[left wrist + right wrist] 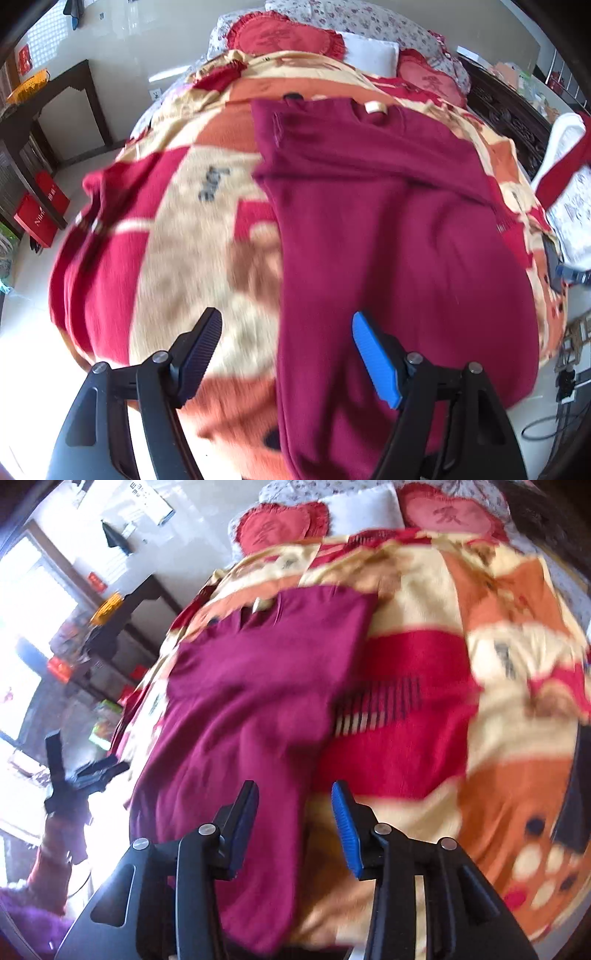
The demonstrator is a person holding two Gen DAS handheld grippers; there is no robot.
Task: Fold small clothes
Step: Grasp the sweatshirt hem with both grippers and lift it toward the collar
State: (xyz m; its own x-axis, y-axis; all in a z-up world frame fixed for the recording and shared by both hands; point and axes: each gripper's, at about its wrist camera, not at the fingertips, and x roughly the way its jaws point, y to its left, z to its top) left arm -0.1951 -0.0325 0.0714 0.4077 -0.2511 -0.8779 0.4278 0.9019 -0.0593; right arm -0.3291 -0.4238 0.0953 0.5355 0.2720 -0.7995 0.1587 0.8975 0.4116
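Note:
A maroon long-sleeved top [373,229] lies flat on a patterned red, orange and cream blanket [192,229], collar at the far end, both sides folded in over the body. It also shows in the right wrist view [251,709]. My left gripper [286,354] is open and empty above the top's near left edge. My right gripper [293,823] is open and empty above the top's near right edge. The left gripper also shows at the left of the right wrist view [77,775].
The blanket [443,701] covers a bed with red heart cushions [280,37] and a white pillow [369,51] at the head. A dark desk [48,107] and red bags [40,214] stand left of the bed. Another garment [569,199] lies at the right edge.

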